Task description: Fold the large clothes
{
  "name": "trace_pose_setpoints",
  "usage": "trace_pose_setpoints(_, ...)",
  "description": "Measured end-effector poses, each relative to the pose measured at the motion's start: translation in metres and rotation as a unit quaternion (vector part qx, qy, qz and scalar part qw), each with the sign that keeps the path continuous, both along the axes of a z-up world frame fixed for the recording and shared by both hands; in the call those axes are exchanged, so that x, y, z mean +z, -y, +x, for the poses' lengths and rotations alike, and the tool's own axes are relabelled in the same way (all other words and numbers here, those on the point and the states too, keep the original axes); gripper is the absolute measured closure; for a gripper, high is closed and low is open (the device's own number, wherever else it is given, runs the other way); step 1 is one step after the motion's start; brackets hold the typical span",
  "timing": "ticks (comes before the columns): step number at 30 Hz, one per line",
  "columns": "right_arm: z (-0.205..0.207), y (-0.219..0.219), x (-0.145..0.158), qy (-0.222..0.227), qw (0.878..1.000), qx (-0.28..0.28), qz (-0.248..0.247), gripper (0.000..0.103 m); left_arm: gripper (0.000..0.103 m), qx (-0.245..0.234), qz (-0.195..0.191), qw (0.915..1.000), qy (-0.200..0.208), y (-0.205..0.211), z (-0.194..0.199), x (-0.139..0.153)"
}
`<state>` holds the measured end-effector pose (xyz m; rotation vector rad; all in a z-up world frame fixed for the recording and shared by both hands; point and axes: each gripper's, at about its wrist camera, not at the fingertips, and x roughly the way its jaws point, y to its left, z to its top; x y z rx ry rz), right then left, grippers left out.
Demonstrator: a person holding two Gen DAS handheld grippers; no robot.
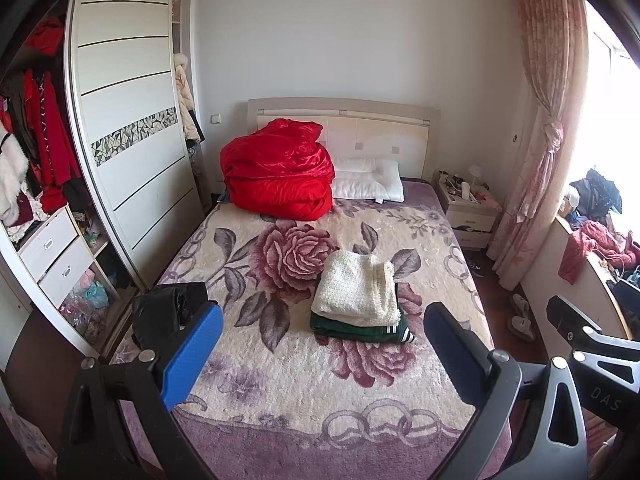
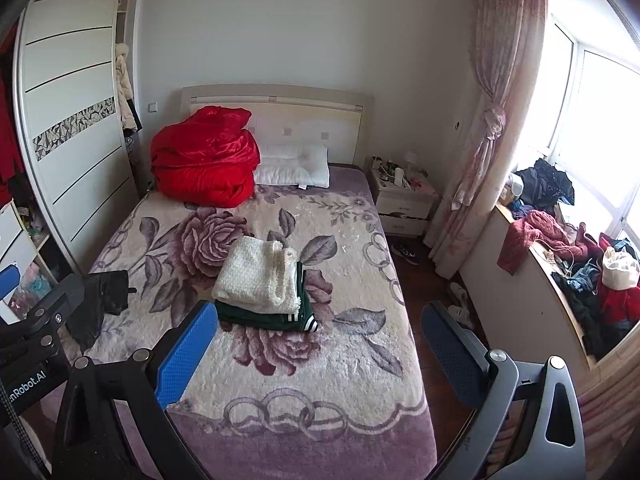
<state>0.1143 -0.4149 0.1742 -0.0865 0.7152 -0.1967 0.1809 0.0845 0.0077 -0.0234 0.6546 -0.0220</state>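
My left gripper [image 1: 320, 356] and right gripper [image 2: 318, 354] were spread, empty. The folded cream sweater [image 1: 356, 288] lay atop the green garment [image 1: 360, 330], long axis toward the headboard [image 1: 340, 110]. A black garment [image 1: 168, 312] lay crumpled at the bed [image 1: 280, 380]'s left edge.

Left gripper [image 1: 322, 354] and right gripper [image 2: 316, 350] side by side, blue-padded fingers [image 1: 192, 356] spread wide, empty.

Cream blanket [image 1: 320, 300] patterned with mauve roses and grey leaves; red quilt [image 1: 278, 170]; white pillow [image 1: 368, 180]; cream knit [image 1: 356, 286] over dark green garment [image 1: 360, 330] with white stripes; pink floral curtain [image 1: 544, 120]; blue-padded tongs [image 1: 320, 360].
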Motion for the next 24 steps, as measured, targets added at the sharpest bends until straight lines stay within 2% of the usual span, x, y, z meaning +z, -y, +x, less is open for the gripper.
trace_pose_setpoints(24,-0.017,-0.007,0.006,0.003,1.0,-0.005,0.01,0.0,0.0,0.002,0.002,1.0,0.005,-0.001,-0.002,0.006)
